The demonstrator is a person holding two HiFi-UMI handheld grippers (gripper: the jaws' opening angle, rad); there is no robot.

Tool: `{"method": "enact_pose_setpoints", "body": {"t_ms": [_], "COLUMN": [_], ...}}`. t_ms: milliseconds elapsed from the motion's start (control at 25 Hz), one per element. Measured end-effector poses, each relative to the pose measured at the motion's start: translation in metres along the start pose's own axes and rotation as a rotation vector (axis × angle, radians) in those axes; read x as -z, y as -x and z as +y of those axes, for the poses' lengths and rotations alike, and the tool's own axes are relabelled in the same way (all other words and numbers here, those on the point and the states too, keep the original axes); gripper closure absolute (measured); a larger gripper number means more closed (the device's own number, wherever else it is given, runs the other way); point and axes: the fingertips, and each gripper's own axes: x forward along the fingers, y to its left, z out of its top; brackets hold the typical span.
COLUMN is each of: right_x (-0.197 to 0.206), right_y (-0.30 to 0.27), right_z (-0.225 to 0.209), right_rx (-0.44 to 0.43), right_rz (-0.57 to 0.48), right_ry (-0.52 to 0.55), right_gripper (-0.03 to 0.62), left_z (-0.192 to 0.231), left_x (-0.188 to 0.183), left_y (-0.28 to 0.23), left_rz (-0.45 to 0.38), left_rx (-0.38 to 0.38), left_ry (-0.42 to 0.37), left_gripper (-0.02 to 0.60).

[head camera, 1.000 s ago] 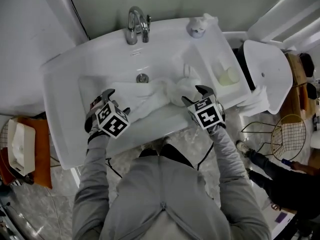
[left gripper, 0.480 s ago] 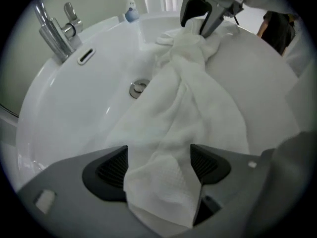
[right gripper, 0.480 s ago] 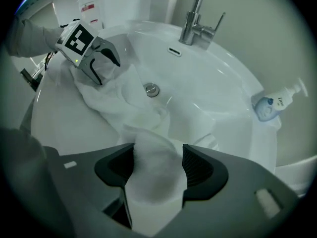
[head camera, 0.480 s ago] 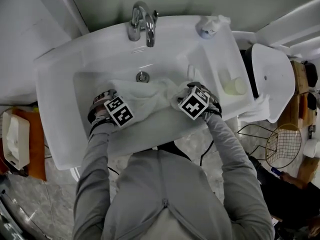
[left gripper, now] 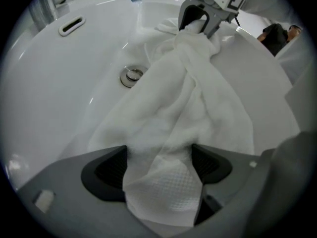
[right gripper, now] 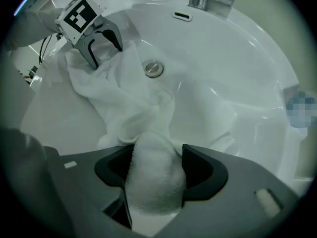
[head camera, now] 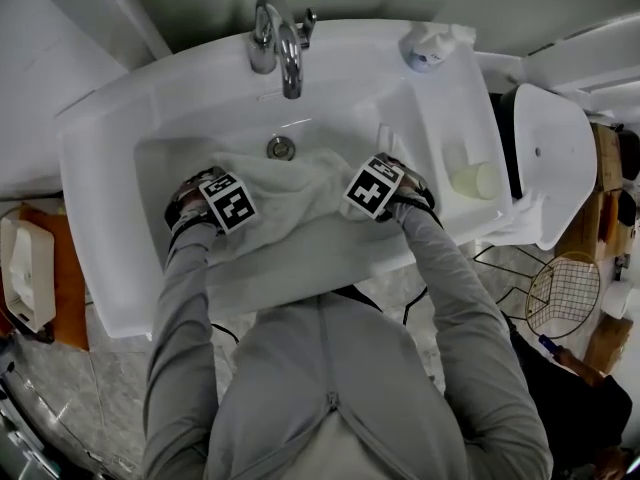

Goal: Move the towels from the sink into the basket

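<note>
The left hand-held gripper (left gripper: 158, 166) points down into the white sink (head camera: 110, 158). Its jaws have just been opening wider, and the towel (left gripper: 183, 98) lies loose between them. The right hand-held gripper (right gripper: 156, 168) stands open astride a bunched fold of towel. The towel is white and crumpled, spread across the basin beside the drain (head camera: 281, 148). A wire basket (head camera: 563, 293) stands on the floor, well apart to the right.

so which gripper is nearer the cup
The right gripper: the cup sits just beyond it. The left gripper, jaws just opening wider with towel between them, is across the basin.
</note>
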Motion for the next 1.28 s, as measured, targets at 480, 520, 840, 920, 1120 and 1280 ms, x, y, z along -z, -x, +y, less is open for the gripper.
{"method": "enact_pose_setpoints", "body": {"t_ms": [480,520,840,920,1120,1280], "right_x": [0.004,0.004,0.006,0.006,0.003,-0.003], "right_y": [-0.007,-0.007,-0.002,0.000,0.015,0.044], "right_z": [0.010,0.010,0.009,0.009,0.007,0.002], "right_rx": [-0.069,-0.061,-0.008,-0.002,0.024,0.056], "right_rz": [0.017,0.019,-0.039,-0.050,-0.101,-0.218], "right_ry": [0.090,0.104,0.109,0.110,0.106,0.053], "right_gripper": [0.461,0.476,0.531,0.533,0.536,0.536], "left_z": [-0.008,-0.012,-0.028,-0.027,-0.021,-0.009], "left_x": [-0.003,-0.003,-0.005,-0.004,-0.005,-0.008], "left_y": [-0.002,-0.002,0.000,0.000,0.007,0.036], "left_rz": [0.074,0.078,0.048,0.044,0.040,-0.032], "left_rx": [0.037,0.044,0.058,0.043,-0.027,-0.118], "left_ry": [-0.049,-0.050,0.047,0.066,0.091,0.153], "left_gripper": [0.212,0.245,0.433,0.434,0.438,0.443]}}
